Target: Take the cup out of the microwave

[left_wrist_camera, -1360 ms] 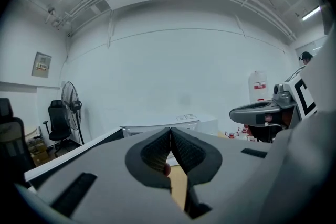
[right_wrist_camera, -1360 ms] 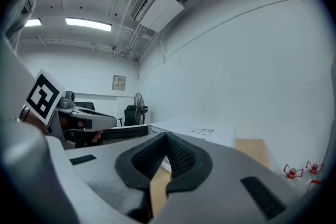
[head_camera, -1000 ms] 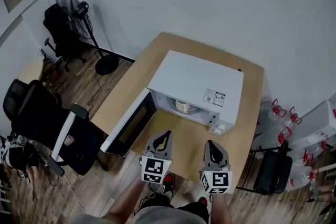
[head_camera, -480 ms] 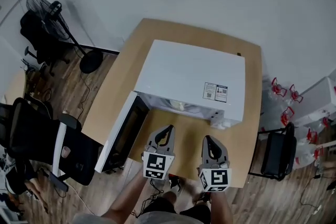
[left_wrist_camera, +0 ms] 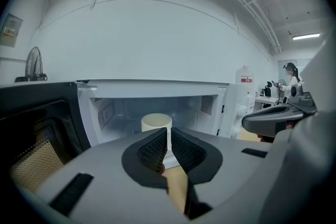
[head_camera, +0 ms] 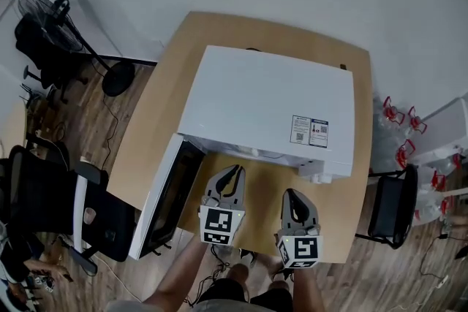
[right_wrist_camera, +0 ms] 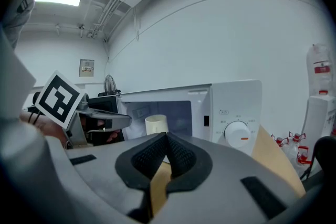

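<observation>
The cup (left_wrist_camera: pixel 156 122) sits inside the microwave (head_camera: pixel 267 109), its door (head_camera: pixel 164 204) open for reaching. In front, the left claw (head_camera: pixel 232 172) and right claw (head_camera: pixel 292 196) are closed, empty.

The microwave (head_camera: pixel 267 109) has a smooth white casing with a faint sheen, its open door (head_camera: pixel 172 197) is faced in dark glossy glass, and the table (head_camera: pixel 157 142) under it is pale, matt wood-look board. The cup (left_wrist_camera: pixel 156 122) inside looks smooth, cream and matt. The left gripper (left_wrist_camera: pixel 169 132) and right gripper (right_wrist_camera: pixel 166 136) are matt grey plastic with black, finely ribbed pads (left_wrist_camera: pixel 152 149).
</observation>
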